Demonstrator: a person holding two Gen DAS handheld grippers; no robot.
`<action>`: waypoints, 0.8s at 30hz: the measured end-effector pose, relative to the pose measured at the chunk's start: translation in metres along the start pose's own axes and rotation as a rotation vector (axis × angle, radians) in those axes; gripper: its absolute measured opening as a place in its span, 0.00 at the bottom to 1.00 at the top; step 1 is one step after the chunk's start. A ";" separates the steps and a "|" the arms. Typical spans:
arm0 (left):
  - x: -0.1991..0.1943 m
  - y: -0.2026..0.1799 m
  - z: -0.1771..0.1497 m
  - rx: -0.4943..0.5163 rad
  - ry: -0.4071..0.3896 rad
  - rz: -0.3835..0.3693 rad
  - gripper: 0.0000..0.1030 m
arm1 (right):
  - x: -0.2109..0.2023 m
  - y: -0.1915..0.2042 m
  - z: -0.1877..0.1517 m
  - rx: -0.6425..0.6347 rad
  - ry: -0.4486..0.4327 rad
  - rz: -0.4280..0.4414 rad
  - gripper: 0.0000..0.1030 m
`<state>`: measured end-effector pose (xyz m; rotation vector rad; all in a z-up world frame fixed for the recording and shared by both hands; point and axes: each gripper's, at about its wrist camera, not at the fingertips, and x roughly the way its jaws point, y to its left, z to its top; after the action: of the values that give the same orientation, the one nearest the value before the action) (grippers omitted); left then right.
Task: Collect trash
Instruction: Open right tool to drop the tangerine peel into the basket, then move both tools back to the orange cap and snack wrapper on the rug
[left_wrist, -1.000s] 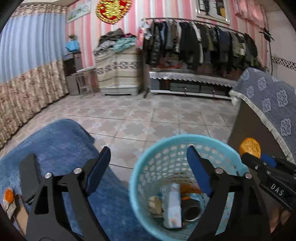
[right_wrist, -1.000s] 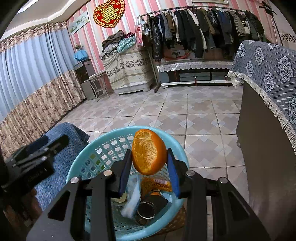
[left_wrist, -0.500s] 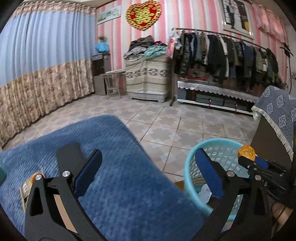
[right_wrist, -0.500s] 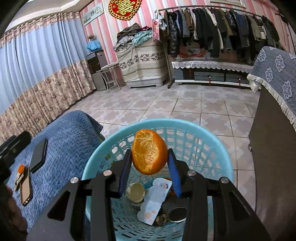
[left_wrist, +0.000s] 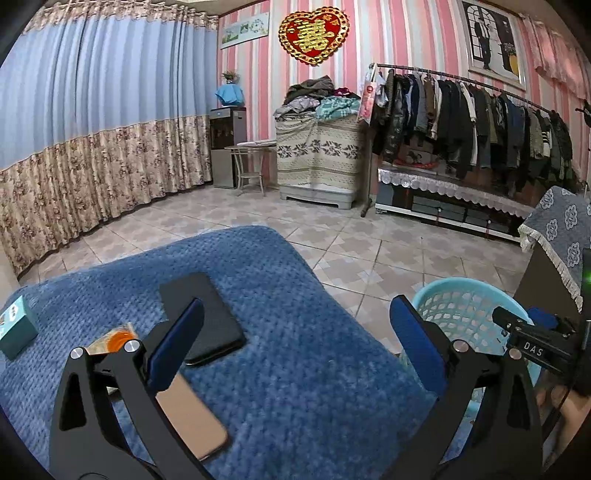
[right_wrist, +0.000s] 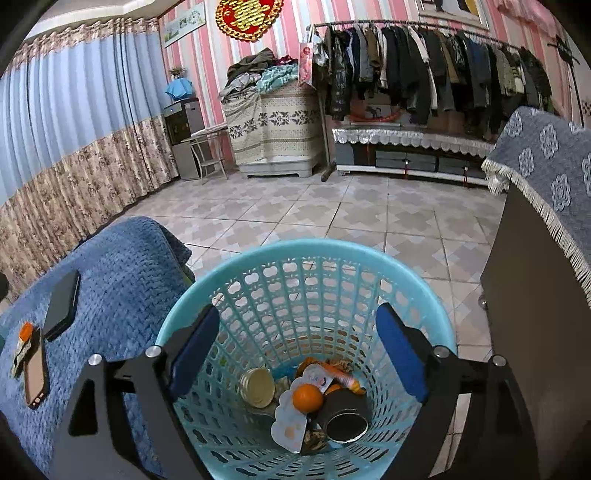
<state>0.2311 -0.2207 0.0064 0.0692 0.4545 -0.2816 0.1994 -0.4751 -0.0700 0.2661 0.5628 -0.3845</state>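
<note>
My right claw hangs apart over the basket, orange inside. Left claw, apart too, faces the wrapper next.

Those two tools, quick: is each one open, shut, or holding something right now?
Left tool: open, holding nothing, above the blue blanket.
Right tool: open, empty, over the turquoise basket; orange lies inside.
</note>
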 end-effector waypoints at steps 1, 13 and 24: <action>-0.003 0.003 -0.001 -0.002 -0.002 0.005 0.94 | -0.003 0.003 0.000 -0.007 -0.007 0.002 0.84; -0.043 0.090 -0.012 -0.079 -0.021 0.127 0.95 | -0.036 0.060 0.001 -0.077 -0.056 0.114 0.94; -0.072 0.184 -0.042 -0.149 0.018 0.276 0.95 | -0.052 0.151 -0.012 -0.186 -0.042 0.215 0.94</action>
<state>0.2035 -0.0208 0.0008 -0.0117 0.4765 0.0246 0.2171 -0.3216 -0.0300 0.1375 0.5195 -0.1283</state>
